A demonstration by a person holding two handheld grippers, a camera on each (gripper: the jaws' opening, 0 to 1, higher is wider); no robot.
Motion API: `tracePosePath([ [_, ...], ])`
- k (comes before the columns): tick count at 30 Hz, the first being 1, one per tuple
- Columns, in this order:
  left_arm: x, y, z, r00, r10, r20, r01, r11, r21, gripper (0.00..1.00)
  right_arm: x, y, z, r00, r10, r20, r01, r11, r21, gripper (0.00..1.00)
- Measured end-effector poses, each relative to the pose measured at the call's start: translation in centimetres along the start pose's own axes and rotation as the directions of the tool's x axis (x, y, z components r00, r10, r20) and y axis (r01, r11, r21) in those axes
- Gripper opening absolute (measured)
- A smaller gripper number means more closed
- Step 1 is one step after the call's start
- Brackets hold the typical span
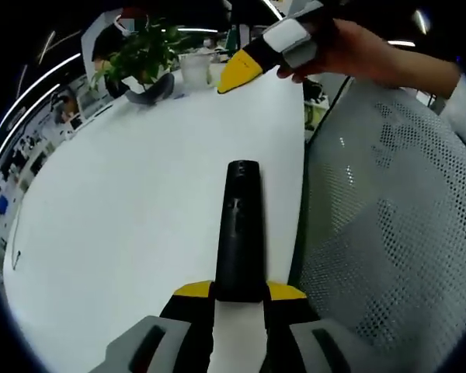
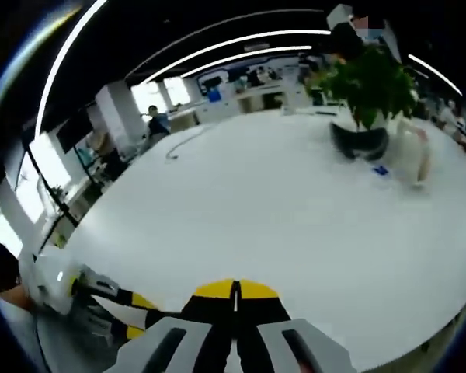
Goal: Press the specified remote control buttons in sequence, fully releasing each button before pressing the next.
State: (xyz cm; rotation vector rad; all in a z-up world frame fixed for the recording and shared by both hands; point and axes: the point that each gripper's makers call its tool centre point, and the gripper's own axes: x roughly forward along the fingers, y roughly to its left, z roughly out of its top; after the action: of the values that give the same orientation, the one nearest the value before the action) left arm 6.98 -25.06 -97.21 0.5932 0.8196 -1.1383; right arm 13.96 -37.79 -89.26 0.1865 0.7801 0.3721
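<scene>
A long black remote control [image 1: 240, 225] points away from me over the white table [image 1: 124, 217], near its right edge. My left gripper [image 1: 241, 292] is shut on the remote's near end, a yellow tip on each side of it. The right gripper [image 1: 238, 71] hovers over the table's far side in a person's hand [image 1: 349, 48], its yellow tips together. In the right gripper view the right gripper [image 2: 234, 289] is shut with nothing between its tips. The left gripper [image 2: 136, 315] comes in from the lower left of that view.
A potted plant [image 1: 144, 54] [image 2: 369, 85] in a dark pot stands at the table's far end, with a white cup [image 1: 194, 68] beside it. A grey mesh chair back [image 1: 388, 233] stands close along the table's right edge. A small blue tag [image 2: 380, 169] lies near the plant.
</scene>
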Motion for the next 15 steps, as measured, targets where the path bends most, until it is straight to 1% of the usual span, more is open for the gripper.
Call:
tracePosePath([
  [1, 0.0, 0.0, 0.0, 1.000, 0.001, 0.007, -0.001, 1.000, -0.002, 0.23, 0.1, -0.1, -0.7, 0.999, 0.000, -0.038, 0.001, 1.000, 0.015, 0.00],
  [4, 0.0, -0.2, 0.1, 0.999, 0.003, 0.035, -0.003, 1.000, -0.003, 0.23, 0.4, -0.1, -1.1, 0.997, 0.010, -0.074, -0.008, 1.000, 0.023, 0.00],
  [6, 0.1, -0.2, 0.2, 0.999, 0.000, 0.040, -0.001, 1.000, 0.005, 0.23, 0.7, -0.1, -1.6, 0.995, 0.014, -0.100, -0.011, 0.999, 0.031, 0.00],
  [7, 0.1, -0.3, 0.3, 0.999, -0.009, 0.043, 0.008, 1.000, 0.013, 0.23, 0.7, 0.0, -2.5, 0.989, 0.019, -0.149, -0.012, 0.999, 0.046, 0.00],
  [9, 0.1, -0.3, 0.3, 0.998, -0.025, 0.057, 0.024, 0.999, 0.028, 0.23, 1.0, -0.1, -3.3, 0.978, 0.025, -0.207, -0.012, 0.998, 0.065, 0.00],
  [10, 0.1, -0.3, 0.3, 0.997, -0.031, 0.064, 0.030, 0.999, 0.028, 0.23, 1.1, 0.0, -4.2, 0.966, 0.037, -0.254, -0.015, 0.996, 0.085, 0.00],
  [12, 0.1, -0.3, 0.3, 0.997, -0.039, 0.072, 0.036, 0.999, 0.037, 0.23, 1.3, -0.3, -4.8, 0.956, 0.032, -0.291, -0.007, 0.996, 0.087, 0.00],
  [13, 0.1, -0.3, 0.3, 0.996, -0.040, 0.074, 0.037, 0.999, 0.039, 0.23, 1.4, -0.2, -4.7, 0.958, 0.037, -0.285, -0.012, 0.996, 0.089, 0.00],
  [15, 0.1, -0.3, 0.4, 0.996, -0.043, 0.079, 0.040, 0.998, 0.043, 0.23, 1.5, 0.1, -5.2, 0.951, 0.061, -0.302, -0.027, 0.993, 0.117, 0.00],
])
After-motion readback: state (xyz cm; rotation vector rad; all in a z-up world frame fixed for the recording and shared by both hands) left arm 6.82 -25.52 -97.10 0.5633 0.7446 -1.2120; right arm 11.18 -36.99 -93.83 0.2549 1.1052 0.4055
